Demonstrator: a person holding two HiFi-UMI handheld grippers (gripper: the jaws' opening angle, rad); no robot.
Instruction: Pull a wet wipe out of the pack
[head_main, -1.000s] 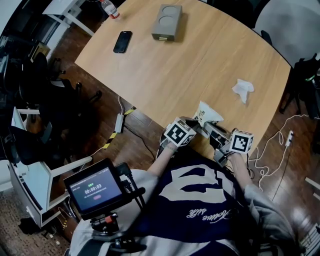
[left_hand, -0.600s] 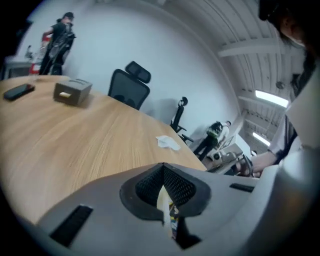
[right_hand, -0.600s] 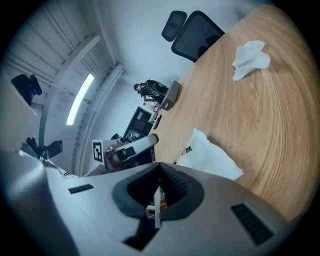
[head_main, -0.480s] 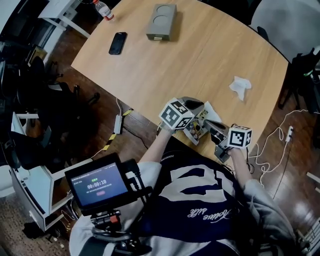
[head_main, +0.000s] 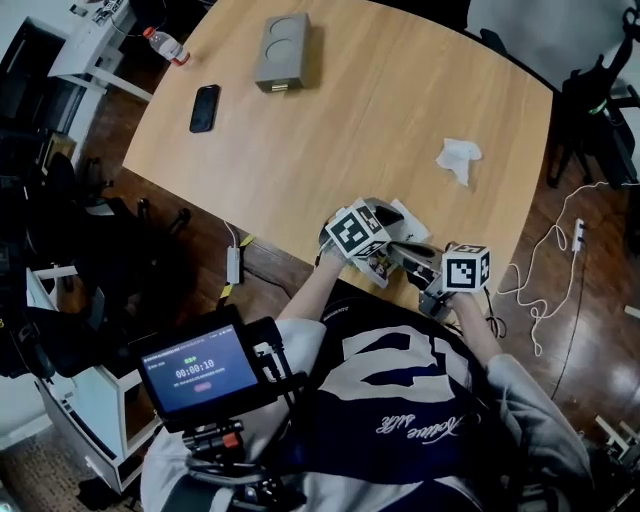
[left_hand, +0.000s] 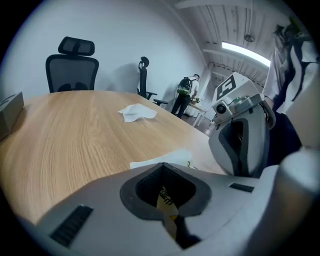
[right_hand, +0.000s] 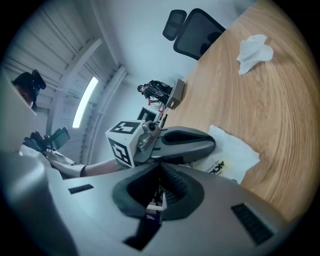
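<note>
The wet wipe pack (head_main: 398, 222), white with dark print, is held at the near table edge between both grippers. My left gripper (left_hand: 168, 202) is shut on a thin yellowish edge of the pack; the pack's white body (left_hand: 165, 158) shows beyond its jaws. My right gripper (right_hand: 155, 199) is shut on a printed blue-and-white part of the pack, with the left gripper's body (right_hand: 176, 142) right in front of it. The pack's white end (right_hand: 231, 154) lies on the wood. How much of the pack is off the table is hidden.
A crumpled white wipe (head_main: 457, 158) lies on the wooden table (head_main: 330, 140) further out to the right. At the far side are a grey box (head_main: 281, 52), a black phone (head_main: 204, 107) and a bottle (head_main: 165, 45). Office chairs (left_hand: 71, 65) stand beyond the table.
The left gripper has moved up and over the pack, and both grippers now sit closer together on it. The head view has shifted, so the table appears further left.
</note>
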